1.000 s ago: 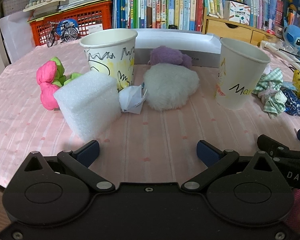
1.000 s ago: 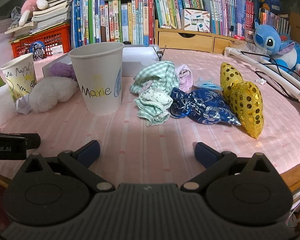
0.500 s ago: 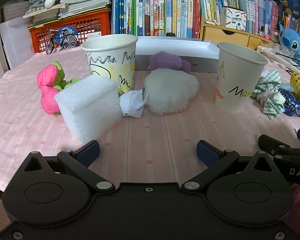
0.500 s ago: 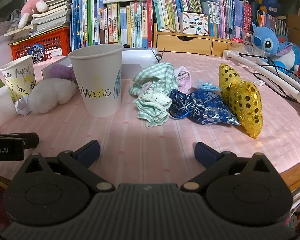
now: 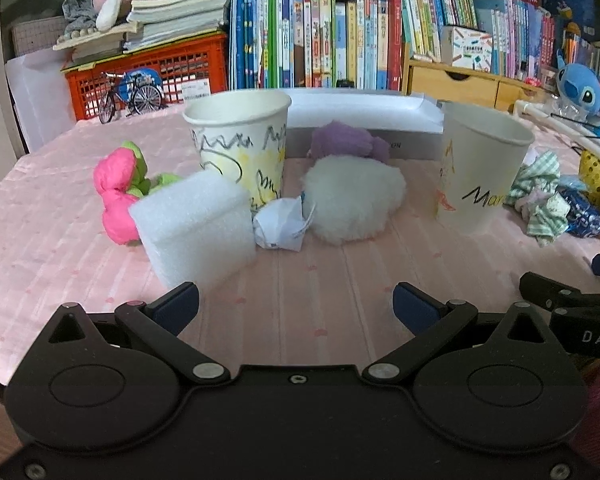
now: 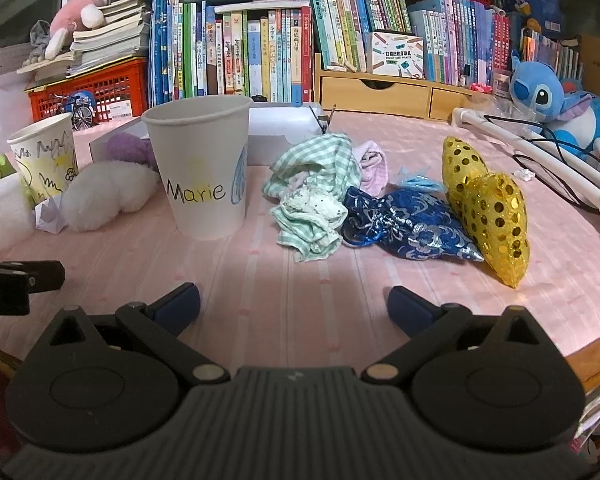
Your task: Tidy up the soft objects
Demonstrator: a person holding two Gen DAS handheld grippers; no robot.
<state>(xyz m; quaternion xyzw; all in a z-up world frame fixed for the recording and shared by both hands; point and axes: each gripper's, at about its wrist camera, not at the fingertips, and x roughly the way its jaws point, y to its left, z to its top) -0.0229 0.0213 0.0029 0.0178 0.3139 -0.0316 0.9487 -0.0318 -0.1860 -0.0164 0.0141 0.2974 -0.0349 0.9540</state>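
I find my left gripper (image 5: 295,304) spread wide, holding nothing, fingers clear of the pink tablecloth (image 5: 320,280). The white foam block (image 5: 195,228) sits at 11 o'clock, just beyond the left finger, not touching it. My right gripper (image 6: 293,306) is equally wide and empty. The checked cloth bundle (image 6: 312,196) lies at 12 o'clock, the "Marie" cup (image 6: 199,168) at 11, the sequinned gold pouch (image 6: 492,216) at 2.
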